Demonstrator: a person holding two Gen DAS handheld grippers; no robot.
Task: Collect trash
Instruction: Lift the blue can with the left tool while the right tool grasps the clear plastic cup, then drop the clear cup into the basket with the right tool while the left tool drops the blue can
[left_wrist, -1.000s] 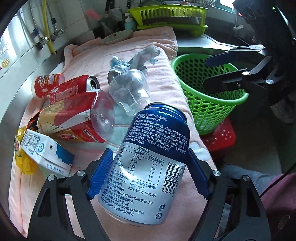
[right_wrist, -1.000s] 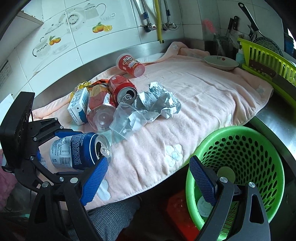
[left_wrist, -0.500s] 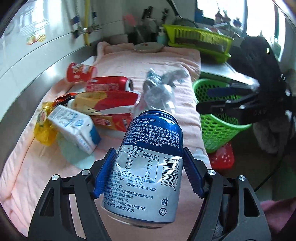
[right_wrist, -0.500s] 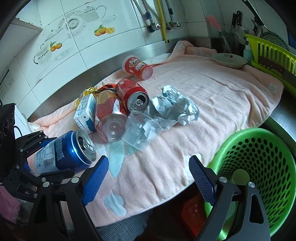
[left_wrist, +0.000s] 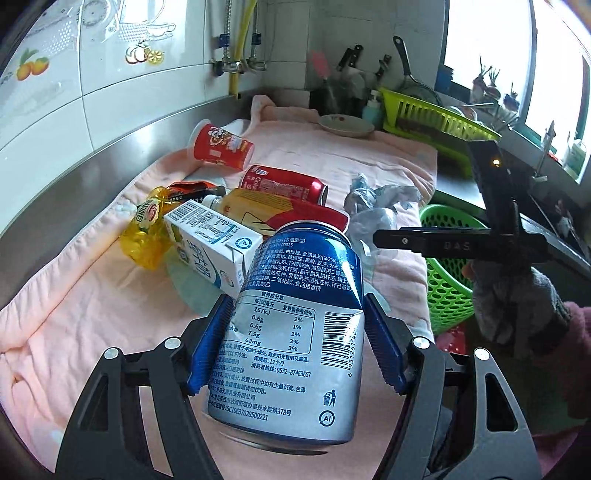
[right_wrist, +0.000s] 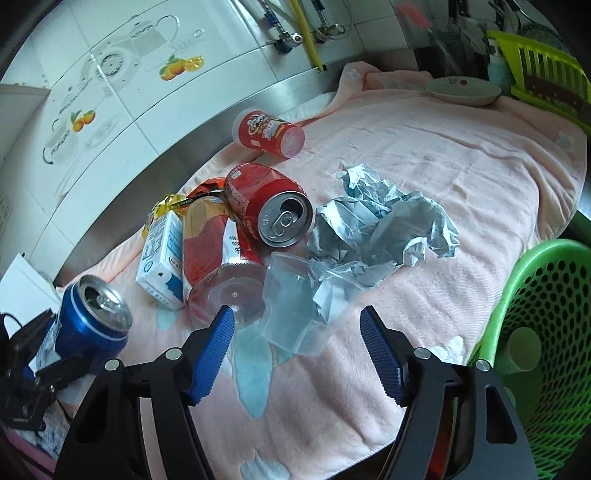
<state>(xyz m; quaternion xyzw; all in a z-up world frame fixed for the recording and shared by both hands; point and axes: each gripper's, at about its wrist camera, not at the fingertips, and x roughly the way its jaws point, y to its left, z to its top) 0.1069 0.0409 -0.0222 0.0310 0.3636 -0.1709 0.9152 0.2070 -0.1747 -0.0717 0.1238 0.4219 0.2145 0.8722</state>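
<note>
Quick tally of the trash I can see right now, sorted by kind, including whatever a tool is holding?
Drink cans: 2, blue can in the left tool, red can
Cups and tubes: 3, red cup, clear cup, snack tube
Cartons: 1, milk carton
Wrappers: 2, yellow wrapper, crumpled paper
Total: 8

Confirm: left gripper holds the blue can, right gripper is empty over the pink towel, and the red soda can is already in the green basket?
Not quite. The red soda can lies on the pink towel, not in the green basket; the right wrist view shows it. The left gripper does hold the blue can, and the right gripper is empty.
</note>
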